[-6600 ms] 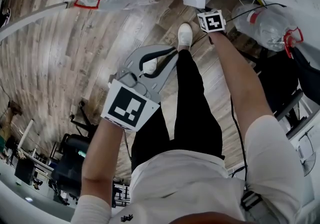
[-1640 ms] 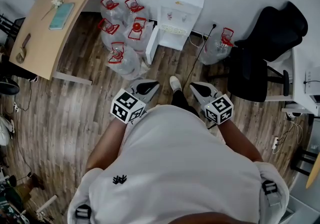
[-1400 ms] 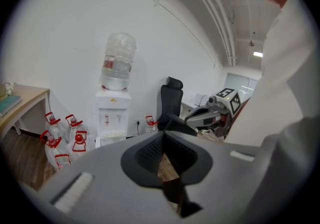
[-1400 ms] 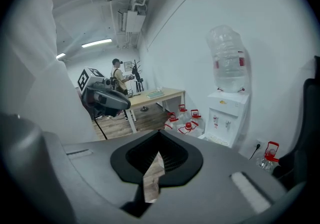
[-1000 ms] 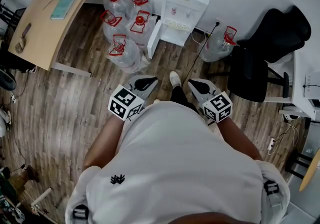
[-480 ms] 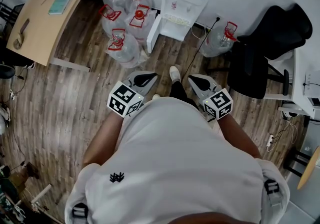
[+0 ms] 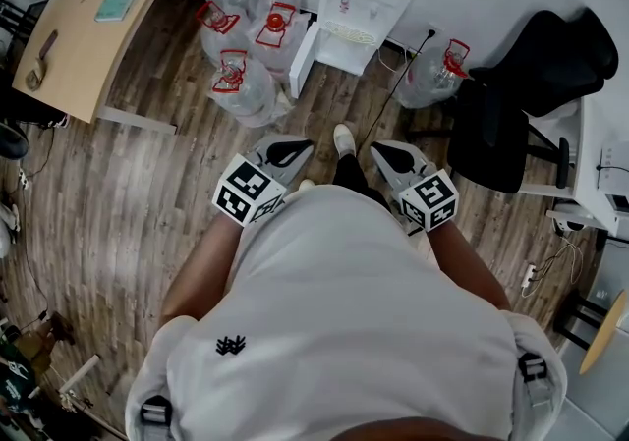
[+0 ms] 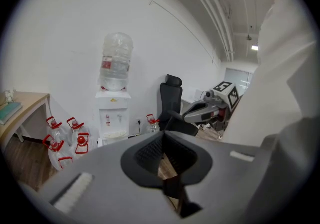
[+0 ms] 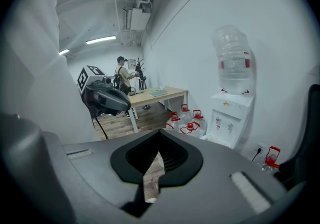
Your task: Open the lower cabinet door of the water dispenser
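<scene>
The white water dispenser [image 7: 359,7] stands against the far wall with a large bottle on top. A white panel [image 7: 301,64] juts out from its lower left side; it looks like the lower door swung open. I hold both grippers close to my waist, well back from it. The left gripper [image 7: 292,146] is shut with nothing in it, and so is the right gripper [image 7: 381,152]. In the left gripper view its jaws [image 8: 164,135] meet in front of the dispenser [image 8: 113,118]. The right gripper view shows closed jaws [image 9: 159,134] and the dispenser [image 9: 227,115] at the right.
Several red-capped water jugs [image 7: 246,36] crowd the floor left of the dispenser, and one more jug [image 7: 435,76] stands to its right. A black office chair [image 7: 531,85] is at the right, a wooden desk [image 7: 98,17] at the left. A person [image 9: 121,72] stands far off.
Several seconds ago I stood close to the dispenser with the right gripper stretched towards it. Now I stand back with both grippers at my waist. Over the last second nothing visibly moved.
</scene>
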